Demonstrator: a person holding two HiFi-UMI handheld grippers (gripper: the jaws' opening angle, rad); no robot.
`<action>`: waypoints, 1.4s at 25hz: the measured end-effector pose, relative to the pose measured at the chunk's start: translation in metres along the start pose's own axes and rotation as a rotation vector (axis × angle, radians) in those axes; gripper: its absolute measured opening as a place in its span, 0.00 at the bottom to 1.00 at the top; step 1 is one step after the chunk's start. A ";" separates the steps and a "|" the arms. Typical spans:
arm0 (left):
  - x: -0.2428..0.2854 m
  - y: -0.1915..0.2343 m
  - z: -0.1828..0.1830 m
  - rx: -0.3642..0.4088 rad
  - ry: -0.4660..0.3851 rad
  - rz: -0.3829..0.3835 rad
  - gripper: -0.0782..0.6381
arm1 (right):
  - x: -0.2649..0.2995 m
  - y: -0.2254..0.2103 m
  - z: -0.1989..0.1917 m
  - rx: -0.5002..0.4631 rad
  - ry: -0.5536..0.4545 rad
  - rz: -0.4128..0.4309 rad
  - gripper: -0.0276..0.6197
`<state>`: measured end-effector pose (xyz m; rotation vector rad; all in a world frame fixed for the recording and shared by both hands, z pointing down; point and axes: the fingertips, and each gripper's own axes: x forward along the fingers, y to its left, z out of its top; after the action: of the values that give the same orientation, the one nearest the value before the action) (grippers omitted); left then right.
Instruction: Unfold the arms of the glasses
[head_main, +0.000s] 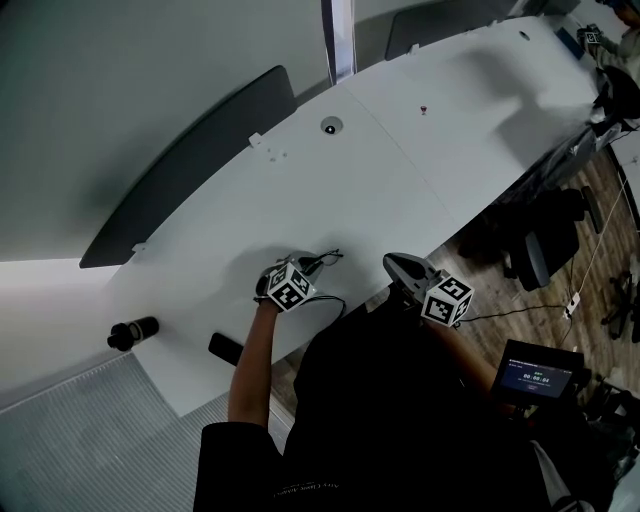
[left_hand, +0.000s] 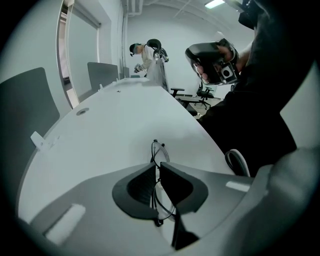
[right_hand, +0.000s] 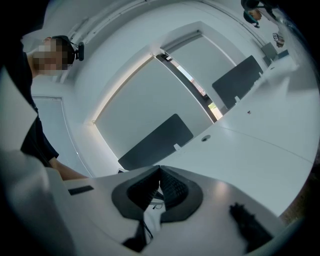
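The left tongs (left_hand: 156, 164) are closed on the glasses (left_hand: 159, 153). Their pads pinch the thin wire frame edge-on, and one lens loop sticks out past the tips at 12 o'clock. The right tongs (right_hand: 160, 169) are fully shut with nothing between them. In the head view they hang at 3 o'clock of the left ones, off the table's (head_main: 400, 150) near edge and apart from the glasses. The glasses sit low over the table near that edge, and whether they touch it cannot be told.

The frame looks very light, springy and easy to bend, and the lenses would likely scratch or smudge. The wire is smooth, so it may twist or slip in a pinch. The sound hold seems to be on the rim or bridge, as the left tongs have it. The free tongs would then take an arm close to its tip and swing it gently about the hinge, never against it.

No brand or lettering can be made out on the glasses. The cubes carry only square black-and-white markers. A small screen (head_main: 536, 377) at 4 o'clock in the head view shows digits too small to read.
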<state>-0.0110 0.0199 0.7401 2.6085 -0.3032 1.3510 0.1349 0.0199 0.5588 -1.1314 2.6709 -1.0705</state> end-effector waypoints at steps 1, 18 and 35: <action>-0.002 -0.001 0.001 0.008 -0.003 0.005 0.16 | 0.002 0.001 0.000 -0.001 0.002 0.005 0.05; -0.063 -0.029 0.042 0.634 0.053 0.360 0.15 | 0.022 0.003 0.017 -0.111 0.061 0.035 0.05; -0.212 0.005 0.138 0.846 -0.007 1.007 0.15 | 0.055 0.088 0.104 -0.468 0.025 0.204 0.05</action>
<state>-0.0239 -0.0004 0.4884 3.2606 -1.4885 2.0988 0.0712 -0.0328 0.4368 -0.8633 3.0645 -0.4405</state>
